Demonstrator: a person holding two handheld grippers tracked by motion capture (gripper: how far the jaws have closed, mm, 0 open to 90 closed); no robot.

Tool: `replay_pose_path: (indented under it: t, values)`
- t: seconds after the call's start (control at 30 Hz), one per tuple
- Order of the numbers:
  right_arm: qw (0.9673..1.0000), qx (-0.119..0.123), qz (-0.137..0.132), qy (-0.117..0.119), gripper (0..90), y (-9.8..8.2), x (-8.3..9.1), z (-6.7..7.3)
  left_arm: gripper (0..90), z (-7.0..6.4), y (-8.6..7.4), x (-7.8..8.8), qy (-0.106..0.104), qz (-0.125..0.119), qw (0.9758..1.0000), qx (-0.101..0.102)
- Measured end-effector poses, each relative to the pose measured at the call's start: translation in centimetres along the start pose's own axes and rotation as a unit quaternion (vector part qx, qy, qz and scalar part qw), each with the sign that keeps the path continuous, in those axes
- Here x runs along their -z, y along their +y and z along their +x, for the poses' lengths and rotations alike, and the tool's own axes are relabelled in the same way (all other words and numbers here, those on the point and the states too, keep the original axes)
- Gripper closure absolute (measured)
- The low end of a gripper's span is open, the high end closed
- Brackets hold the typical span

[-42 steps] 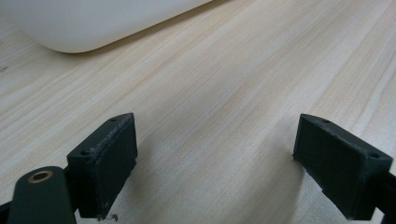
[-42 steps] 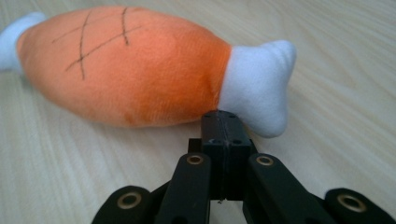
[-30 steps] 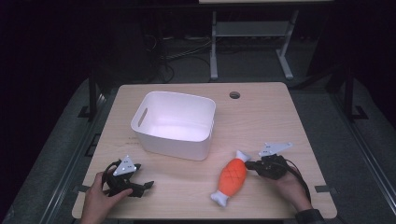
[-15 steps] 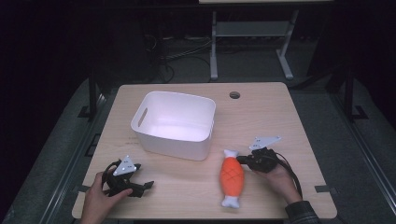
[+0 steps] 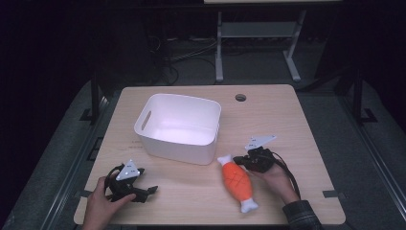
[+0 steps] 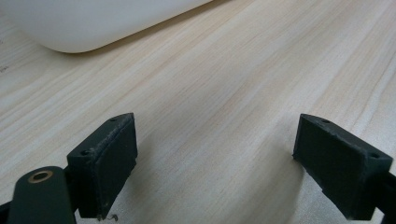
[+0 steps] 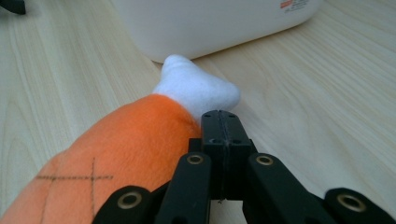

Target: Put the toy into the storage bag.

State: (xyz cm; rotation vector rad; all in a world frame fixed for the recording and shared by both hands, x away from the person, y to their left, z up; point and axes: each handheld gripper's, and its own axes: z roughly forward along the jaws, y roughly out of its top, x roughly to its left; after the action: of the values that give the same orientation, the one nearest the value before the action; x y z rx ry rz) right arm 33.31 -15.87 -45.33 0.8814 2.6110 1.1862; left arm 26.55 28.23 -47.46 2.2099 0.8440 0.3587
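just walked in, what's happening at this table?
A person sits at a wooden table with a handheld gripper in each hand. The right gripper has its jaws shut with nothing between them, and its tip is against the side of an orange plush fish near its white end, apparently nudging it. The fish lies flat just in front of a white tub. The left gripper rests on the table near its left front corner, jaws open on nothing.
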Motion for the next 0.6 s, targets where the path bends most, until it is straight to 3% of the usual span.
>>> replay_pose_path:
  t: [0.27,0.6]
  values:
    - [0.9999,0.008,-0.002,0.014,89.4,0.9,-1.3,0.2,12.6,0.0,0.0,0.0,0.000,0.000,1.0000,0.000]
    - [0.9998,0.010,-0.006,0.018,89.4,1.1,-1.2,0.5,12.7,0.0,0.0,0.0,0.000,0.000,1.0000,0.000]
